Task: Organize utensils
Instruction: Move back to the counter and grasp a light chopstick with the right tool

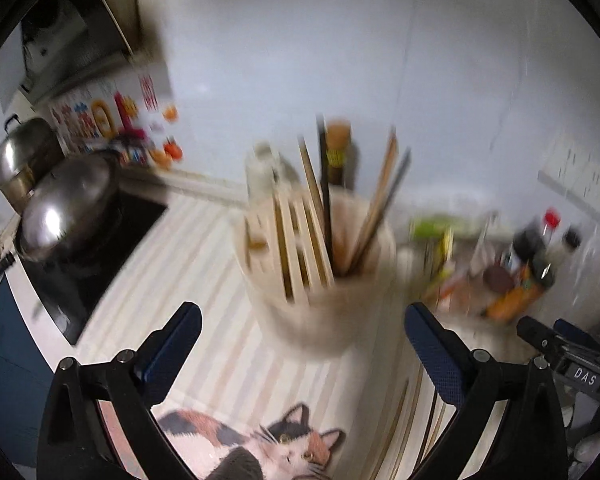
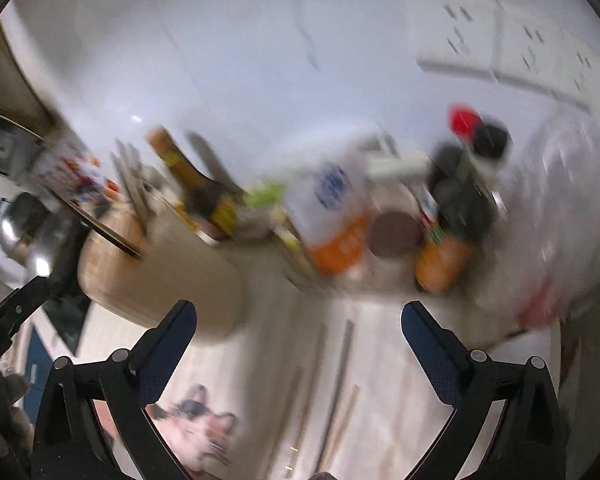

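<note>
A cream utensil holder point(image 1: 320, 292) stands on a striped mat with a cat picture point(image 1: 204, 280). It holds several chopsticks point(image 1: 376, 204) and wooden utensils point(image 1: 296, 236). My left gripper point(image 1: 300, 328) is open and empty, its jaws wide apart just in front of the holder. My right gripper point(image 2: 298, 324) is open and empty above loose chopsticks point(image 2: 340, 384) lying on the mat. The holder point(image 2: 160, 280) shows blurred at the left of the right wrist view. The right gripper also shows in the left wrist view point(image 1: 560, 344).
A black cooktop point(image 1: 88, 256) with a steel wok lid point(image 1: 68, 208) and a steel pot point(image 1: 20, 160) is at the left. Sauce bottles and jars point(image 2: 440, 220) crowd the back right by the white wall. A dark bottle point(image 1: 338, 152) stands behind the holder.
</note>
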